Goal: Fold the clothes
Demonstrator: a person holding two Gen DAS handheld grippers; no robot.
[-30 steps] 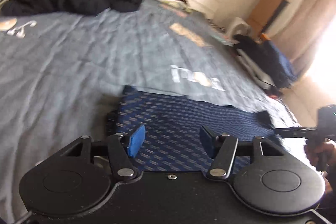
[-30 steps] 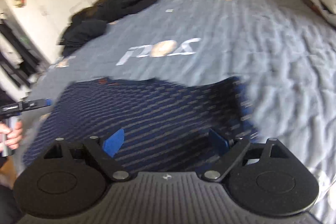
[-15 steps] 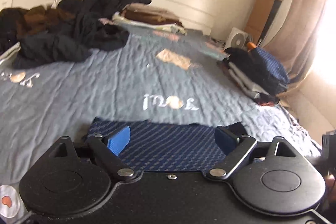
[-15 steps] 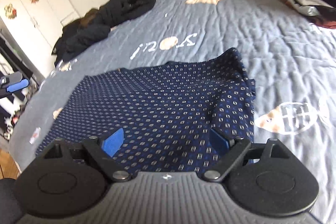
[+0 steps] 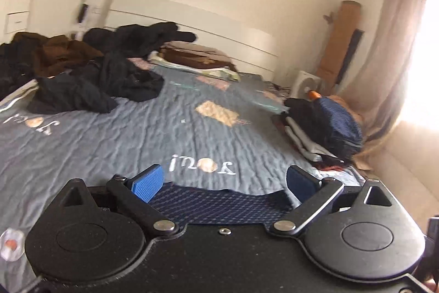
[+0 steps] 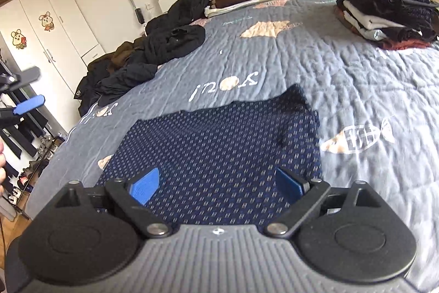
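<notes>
Over the last second both tools rose clear of the patterned navy garment (image 6: 219, 144). It lies flat near the bed's (image 6: 356, 78) foot edge. Left tool (image 5: 223, 183) and right tool (image 6: 216, 184) both spread wide, empty. Garment released; whether more folds remain is unclear.

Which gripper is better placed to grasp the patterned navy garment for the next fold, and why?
Right, probably: the right gripper is open directly over the navy garment, while the left gripper sits off its edge.
</notes>
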